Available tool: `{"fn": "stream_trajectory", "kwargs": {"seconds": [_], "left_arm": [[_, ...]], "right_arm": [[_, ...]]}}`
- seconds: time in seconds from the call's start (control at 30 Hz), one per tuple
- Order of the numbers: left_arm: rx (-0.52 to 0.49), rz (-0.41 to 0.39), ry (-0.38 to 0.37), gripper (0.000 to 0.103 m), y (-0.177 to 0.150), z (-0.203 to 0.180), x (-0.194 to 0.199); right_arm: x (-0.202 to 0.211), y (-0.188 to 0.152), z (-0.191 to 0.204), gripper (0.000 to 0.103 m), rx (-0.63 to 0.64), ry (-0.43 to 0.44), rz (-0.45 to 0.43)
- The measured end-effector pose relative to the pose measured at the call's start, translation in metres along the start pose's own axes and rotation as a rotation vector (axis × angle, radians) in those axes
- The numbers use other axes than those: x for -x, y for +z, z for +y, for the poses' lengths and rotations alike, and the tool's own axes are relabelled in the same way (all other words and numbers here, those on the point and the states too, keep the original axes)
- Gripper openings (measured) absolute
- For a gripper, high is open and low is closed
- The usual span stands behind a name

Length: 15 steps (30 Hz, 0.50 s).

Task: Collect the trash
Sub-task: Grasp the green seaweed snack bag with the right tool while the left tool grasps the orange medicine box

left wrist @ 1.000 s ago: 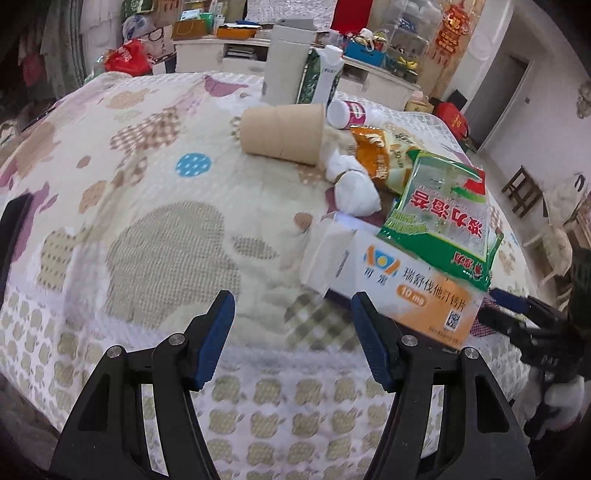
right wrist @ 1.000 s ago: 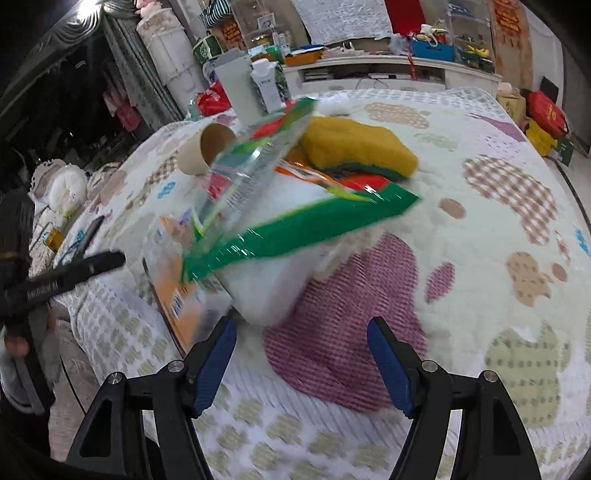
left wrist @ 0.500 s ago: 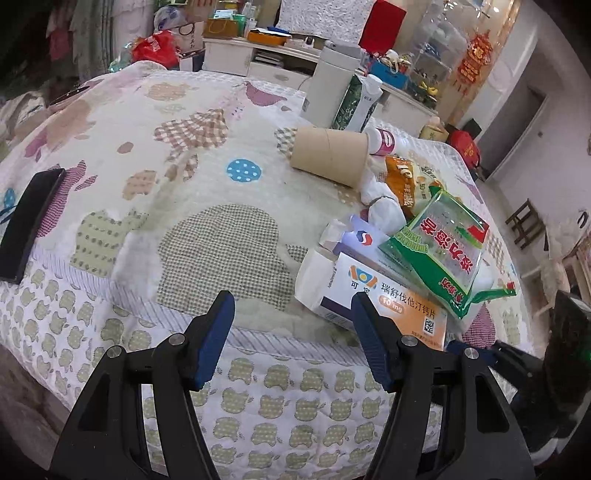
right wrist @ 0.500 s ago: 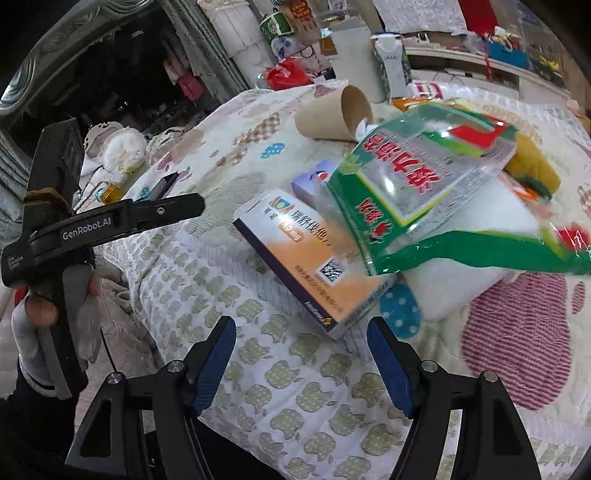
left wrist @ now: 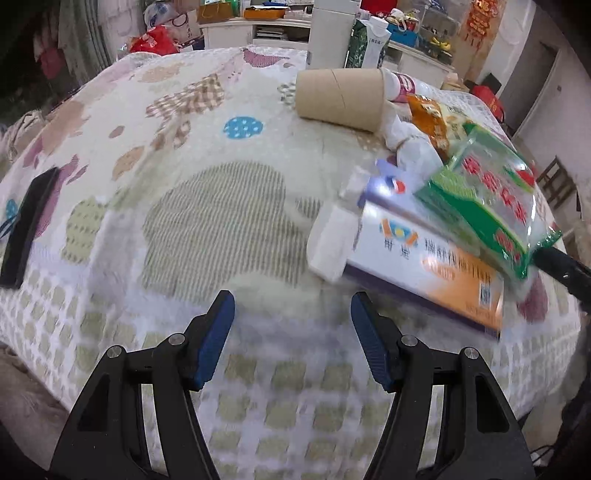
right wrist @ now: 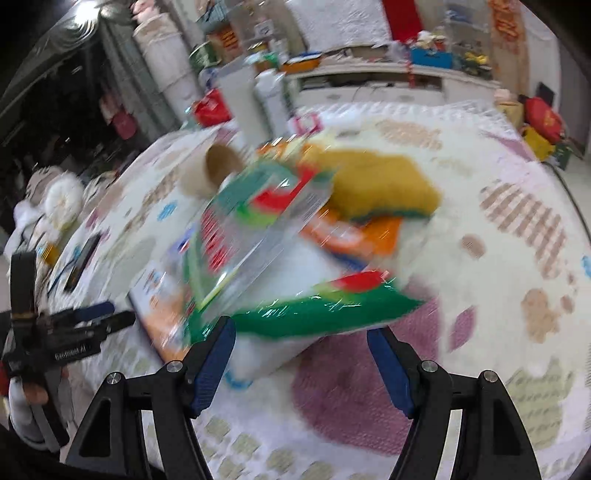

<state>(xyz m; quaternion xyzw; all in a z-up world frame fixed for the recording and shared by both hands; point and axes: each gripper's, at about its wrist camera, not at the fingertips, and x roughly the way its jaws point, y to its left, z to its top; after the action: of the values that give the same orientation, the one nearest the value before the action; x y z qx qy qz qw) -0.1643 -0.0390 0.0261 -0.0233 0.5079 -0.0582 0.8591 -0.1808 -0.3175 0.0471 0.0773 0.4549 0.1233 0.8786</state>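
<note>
Trash lies in a heap on the patterned bedspread [left wrist: 207,206]: a white and orange medicine box [left wrist: 424,266], a green and clear plastic bag [left wrist: 487,192] on top of it, a cardboard tube [left wrist: 340,98], crumpled white paper [left wrist: 410,144] and an orange snack packet [left wrist: 432,114]. My left gripper [left wrist: 291,321] is open and empty, just left of the box. My right gripper [right wrist: 301,347] is open and empty, right at the near edge of the green bag [right wrist: 306,314]. A yellow sponge [right wrist: 384,184] lies behind the bag. The right view is blurred.
A black phone [left wrist: 26,221] lies at the bed's left edge. A white carton [left wrist: 332,29] and a green carton [left wrist: 365,44] stand behind the tube. Shelves with clutter [right wrist: 369,70] line the far wall. The left gripper shows in the right wrist view [right wrist: 74,325].
My left gripper has moved in closer over the bed edge toward the box. My right gripper has swung right and now faces the green bag head-on. Both stayed open.
</note>
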Motion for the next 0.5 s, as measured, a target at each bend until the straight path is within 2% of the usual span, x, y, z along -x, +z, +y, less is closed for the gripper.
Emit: {"fn": "stream_trajectory", "kwargs": {"seconds": [0.07,0.23,0.33,0.4,0.5], "left_arm": [[0.013,-0.017,-0.018,0.064,0.014,0.000,-0.008],[0.081,-0.034,-0.120,0.064,0.040,0.000,-0.015],[0.121,-0.074,-0.157,0.064,0.042,0.005,0.000],[0.134,-0.069,-0.166,0.064,0.036,0.005,0.008],[0.114,-0.053,-0.183,0.064,0.028,0.001,0.014]], "right_arm": [[0.013,0.005,-0.012,0.072,-0.031,-0.016,-0.040],[0.032,0.002,-0.031,0.072,-0.073,0.005,-0.048],[0.040,0.000,-0.034,0.072,-0.075,0.038,-0.061],[0.040,0.001,-0.031,0.078,-0.076,0.076,-0.062],[0.032,0.006,-0.019,0.078,-0.057,0.120,-0.050]]}}
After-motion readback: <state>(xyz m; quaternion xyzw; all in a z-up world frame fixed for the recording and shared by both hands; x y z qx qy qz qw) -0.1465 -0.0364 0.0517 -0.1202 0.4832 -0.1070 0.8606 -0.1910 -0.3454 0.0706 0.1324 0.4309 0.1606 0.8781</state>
